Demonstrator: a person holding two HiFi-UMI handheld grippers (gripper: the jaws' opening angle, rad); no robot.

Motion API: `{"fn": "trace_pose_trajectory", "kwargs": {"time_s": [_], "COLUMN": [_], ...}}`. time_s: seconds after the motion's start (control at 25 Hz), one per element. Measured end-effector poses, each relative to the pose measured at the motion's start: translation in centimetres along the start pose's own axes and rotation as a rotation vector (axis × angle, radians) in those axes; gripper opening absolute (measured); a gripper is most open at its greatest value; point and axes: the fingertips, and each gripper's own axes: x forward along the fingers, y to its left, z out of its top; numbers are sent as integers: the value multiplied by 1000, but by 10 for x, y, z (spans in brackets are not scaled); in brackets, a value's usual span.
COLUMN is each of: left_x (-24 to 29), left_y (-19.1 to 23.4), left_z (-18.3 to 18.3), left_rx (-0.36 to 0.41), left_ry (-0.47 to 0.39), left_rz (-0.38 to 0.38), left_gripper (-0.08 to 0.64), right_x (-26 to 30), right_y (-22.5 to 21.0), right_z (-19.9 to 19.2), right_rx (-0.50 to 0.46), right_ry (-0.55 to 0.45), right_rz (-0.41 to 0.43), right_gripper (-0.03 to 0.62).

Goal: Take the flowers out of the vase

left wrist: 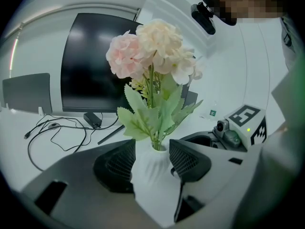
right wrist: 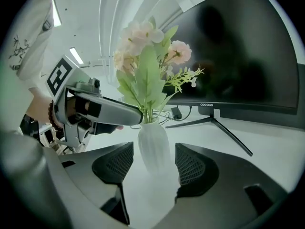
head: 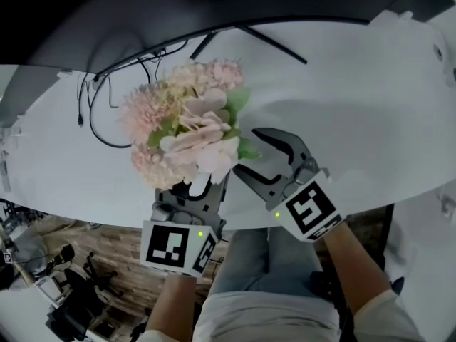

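Left tool [left wrist: 152, 157] is released: jaws spread wide, straddling the white ribbed vase [left wrist: 151, 180], pads close on both flanks, no visible squeeze. Vase stands upright on the tabletop [head: 342, 98], sitting deep in that tool's gap. Flowers [left wrist: 152, 51], pink and cream heads over green leaves, have their stems seated in the vase neck and rise straight above the left tool's tips. Right tool [right wrist: 153, 152] is released too: jaws wide apart, nothing between the pads. The vase stands just ahead of its tips, centred on the gap, clear of both pads. Head view: right tool sits just to the right of the left one, angled in toward the lower leaves; can't tell if it touches them. Beyond both tools is a dark monitor [left wrist: 95, 66] on its stand. Loose black cables [left wrist: 56, 126] lie off the left tool's left side.
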Motion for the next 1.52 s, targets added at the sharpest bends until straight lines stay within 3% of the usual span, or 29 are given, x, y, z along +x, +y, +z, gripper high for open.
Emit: {"fn": "trace_pose_trajectory", "kwargs": {"time_s": [0.44, 0.6, 1.16, 1.36, 1.52], "left_x": [5, 4, 21, 18, 6], "left_y": [3, 3, -1, -6, 4], "left_z": [6, 7, 12, 17, 27], "left_rx": [22, 29, 50, 88, 69], "left_ry": [1, 0, -19, -50, -60], "left_rz": [-15, -18, -55, -28, -19], "left_gripper": [224, 224, 239, 148, 102], "right_x": [31, 31, 32, 31, 34], "right_y": [-3, 0, 0, 1, 8], "right_z": [-5, -3, -4, -3, 9], "right_rx": [-72, -100, -106, -110, -112], "right_ry": [-1, -8, -11, -12, 2], "right_rz": [1, -5, -9, -10, -2], "right_gripper": [296, 269, 262, 261, 261]}}
